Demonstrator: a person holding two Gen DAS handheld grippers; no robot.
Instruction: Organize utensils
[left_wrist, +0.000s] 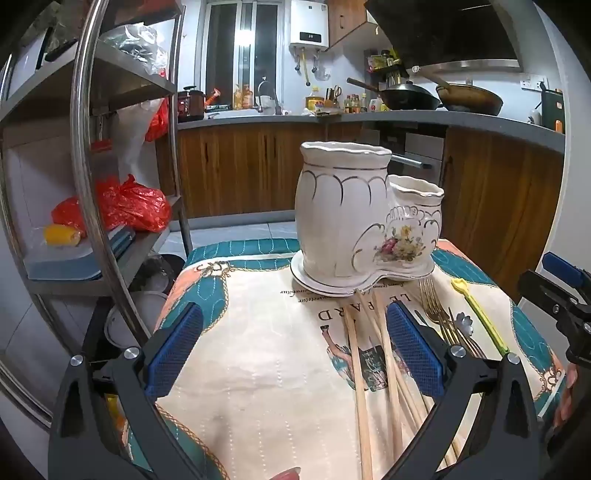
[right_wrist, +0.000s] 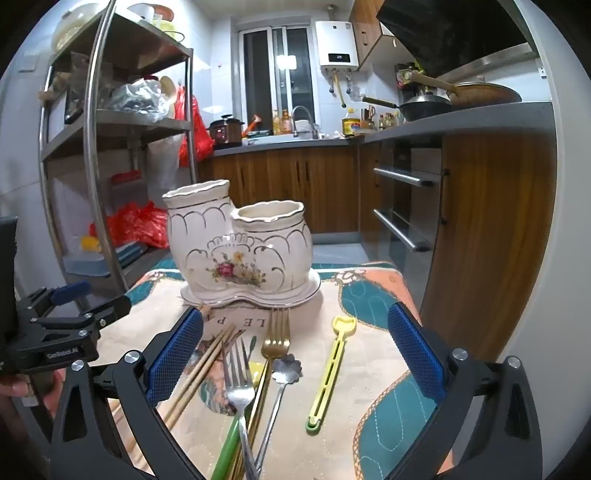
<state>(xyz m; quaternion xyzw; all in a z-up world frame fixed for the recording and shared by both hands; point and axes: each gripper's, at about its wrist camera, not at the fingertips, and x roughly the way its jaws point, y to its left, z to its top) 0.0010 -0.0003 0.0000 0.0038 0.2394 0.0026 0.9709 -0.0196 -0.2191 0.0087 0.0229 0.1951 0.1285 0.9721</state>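
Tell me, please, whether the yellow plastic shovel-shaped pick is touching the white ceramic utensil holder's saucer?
Apart. The right wrist view shows bare tablecloth between the yellow pick and the saucer under the holder.

A home kitchen: woks (left_wrist: 436, 96) on the far right counter (left_wrist: 369, 117), a sink tap (right_wrist: 304, 120) under the far window (right_wrist: 277, 70), and a steel shelf rack (left_wrist: 92, 147) on the left.

One holder (right_wrist: 240, 251), two forks (right_wrist: 275, 332), one spoon (right_wrist: 286, 369), several chopsticks (right_wrist: 207, 369).
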